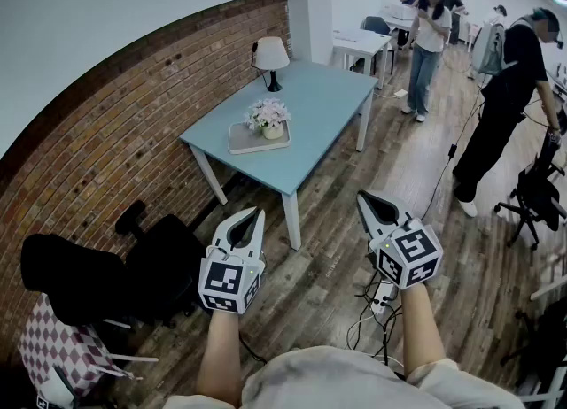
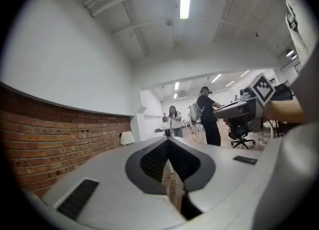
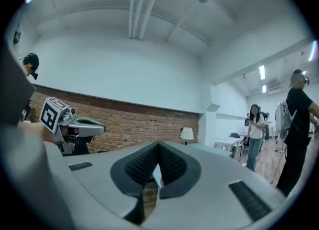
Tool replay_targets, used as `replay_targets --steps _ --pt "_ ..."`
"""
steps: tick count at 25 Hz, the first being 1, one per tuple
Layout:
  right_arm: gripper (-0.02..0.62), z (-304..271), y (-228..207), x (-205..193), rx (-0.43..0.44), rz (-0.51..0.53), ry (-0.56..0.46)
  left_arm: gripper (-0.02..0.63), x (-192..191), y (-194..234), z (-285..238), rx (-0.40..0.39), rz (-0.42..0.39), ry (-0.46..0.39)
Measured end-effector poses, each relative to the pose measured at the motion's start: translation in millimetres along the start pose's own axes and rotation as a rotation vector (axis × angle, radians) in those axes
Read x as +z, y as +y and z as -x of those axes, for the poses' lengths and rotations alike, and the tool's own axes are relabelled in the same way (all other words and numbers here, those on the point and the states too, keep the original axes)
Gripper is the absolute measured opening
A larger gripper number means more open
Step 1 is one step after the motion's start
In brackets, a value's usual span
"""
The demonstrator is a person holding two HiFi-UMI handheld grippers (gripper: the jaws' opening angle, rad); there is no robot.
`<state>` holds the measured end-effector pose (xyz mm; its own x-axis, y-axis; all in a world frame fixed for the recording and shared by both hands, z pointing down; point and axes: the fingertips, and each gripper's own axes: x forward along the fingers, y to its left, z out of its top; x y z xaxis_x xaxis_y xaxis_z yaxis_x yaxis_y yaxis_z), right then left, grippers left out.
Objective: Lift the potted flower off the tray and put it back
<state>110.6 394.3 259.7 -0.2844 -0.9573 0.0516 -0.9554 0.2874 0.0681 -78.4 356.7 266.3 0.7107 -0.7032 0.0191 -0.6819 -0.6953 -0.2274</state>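
Person's forearms [image 1: 219, 354] sit lowest in the head view, each w/ a gripper held level, well short of the blue table [image 1: 328, 97] and aimed toward it. Left gripper [image 1: 259, 213]: jaws fully together, nothing btwn them. Right gripper [image 1: 362, 196]: same, jaws pressed together, empty. Potted flower [image 1: 268, 117] stands upright on the tray [image 1: 241, 144], at the table's near end, wall side. Lamp [image 1: 270, 53] is at the table's far wall-side corner. Brick wall [image 1: 115, 124] runs along the table's left. Black chair [image 1: 84, 279] is near the table's near-left leg. Power strip [image 1: 383, 297] lies on the floor short of the table.
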Motion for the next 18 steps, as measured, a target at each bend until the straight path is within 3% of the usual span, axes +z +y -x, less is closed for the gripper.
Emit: replay_targets --steps 9,18 --pt "0.008 0.3 -5.5 -15.3 0.023 -0.016 0.026 0.012 1.0 -5.2 -6.3 0.016 0.003 0.004" --pt "0.009 3.3 -22.9 -27.4 0.103 -0.014 0.012 0.012 -11.4 -21.6 -18.8 0.062 0.019 0.038"
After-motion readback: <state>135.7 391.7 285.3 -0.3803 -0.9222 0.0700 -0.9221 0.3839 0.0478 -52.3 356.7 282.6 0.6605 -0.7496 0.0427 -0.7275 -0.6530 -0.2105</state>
